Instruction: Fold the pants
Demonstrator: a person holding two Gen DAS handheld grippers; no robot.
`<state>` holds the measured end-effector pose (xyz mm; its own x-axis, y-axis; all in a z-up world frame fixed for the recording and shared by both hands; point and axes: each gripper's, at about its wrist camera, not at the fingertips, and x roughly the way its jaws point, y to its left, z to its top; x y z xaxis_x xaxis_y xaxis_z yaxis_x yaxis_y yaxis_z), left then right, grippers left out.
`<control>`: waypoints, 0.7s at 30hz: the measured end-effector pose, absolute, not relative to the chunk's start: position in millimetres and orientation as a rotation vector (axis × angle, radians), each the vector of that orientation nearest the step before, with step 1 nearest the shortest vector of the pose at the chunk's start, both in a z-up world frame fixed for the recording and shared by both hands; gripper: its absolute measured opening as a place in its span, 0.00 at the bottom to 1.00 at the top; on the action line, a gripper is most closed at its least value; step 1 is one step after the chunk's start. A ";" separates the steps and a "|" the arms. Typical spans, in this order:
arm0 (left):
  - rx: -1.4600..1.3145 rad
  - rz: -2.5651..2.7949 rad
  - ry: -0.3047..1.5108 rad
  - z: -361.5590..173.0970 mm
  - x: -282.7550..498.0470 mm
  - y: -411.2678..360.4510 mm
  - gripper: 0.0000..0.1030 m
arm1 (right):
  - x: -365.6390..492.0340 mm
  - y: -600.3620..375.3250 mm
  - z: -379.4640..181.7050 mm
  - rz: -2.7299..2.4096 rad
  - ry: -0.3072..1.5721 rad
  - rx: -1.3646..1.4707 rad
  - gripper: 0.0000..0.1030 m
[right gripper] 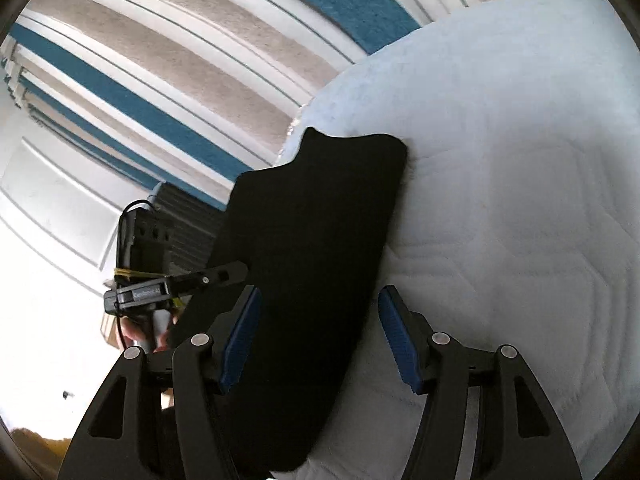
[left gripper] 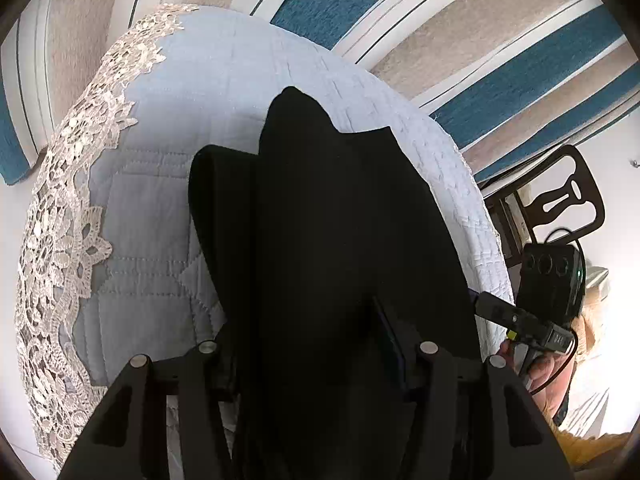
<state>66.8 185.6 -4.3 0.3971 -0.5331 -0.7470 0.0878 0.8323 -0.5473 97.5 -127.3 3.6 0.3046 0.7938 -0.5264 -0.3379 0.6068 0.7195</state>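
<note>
Black cloth pants [right gripper: 308, 264] lay in a long folded strip on the pale blue quilt [right gripper: 500, 200], near its edge. My left gripper [left gripper: 316, 344] pinched them; my right gripper [right gripper: 318, 332] was spread, holding nothing. More folds seemed left.

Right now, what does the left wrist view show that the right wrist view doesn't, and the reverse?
Left wrist only: the lace trim along the quilt's edge, a dark chair back, and the black pants bunched between the left gripper fingers. Right wrist only: the right gripper with its blue pads open, and a white panelled door. Both: the black pants on the pale blue quilt, the striped rug, and the other gripper at the frame's edge.
</note>
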 end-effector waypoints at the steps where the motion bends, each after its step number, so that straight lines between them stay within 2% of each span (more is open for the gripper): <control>1: -0.459 -0.410 1.101 -4.6 67.9 184.1 0.56 | 99.8 -124.1 2.7 0.800 1.008 0.538 0.59; 12: -0.438 -0.378 1.104 -4.9 73.8 175.1 0.57 | 106.0 -102.9 6.8 0.759 1.017 0.474 0.59; 14: -0.417 -0.348 1.097 -2.8 73.0 169.9 0.57 | 105.3 -99.2 7.1 0.743 1.007 0.455 0.52; 16: -0.414 -0.322 1.089 -1.9 72.1 167.1 0.56 | 105.7 -98.2 6.5 0.749 0.997 0.471 0.35; 19: -0.431 -0.289 1.082 -1.1 71.9 167.2 0.53 | 107.1 -95.6 9.1 0.727 0.986 0.466 0.27; 21: -0.434 -0.264 1.081 1.6 72.4 165.6 0.48 | 104.3 -91.9 15.3 0.723 0.965 0.436 0.25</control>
<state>72.4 165.6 1.6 0.4511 -0.4138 -0.7907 -0.0020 0.8855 -0.4646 104.3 -91.9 15.3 0.3673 0.7234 -0.5846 -0.3569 0.6900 0.6297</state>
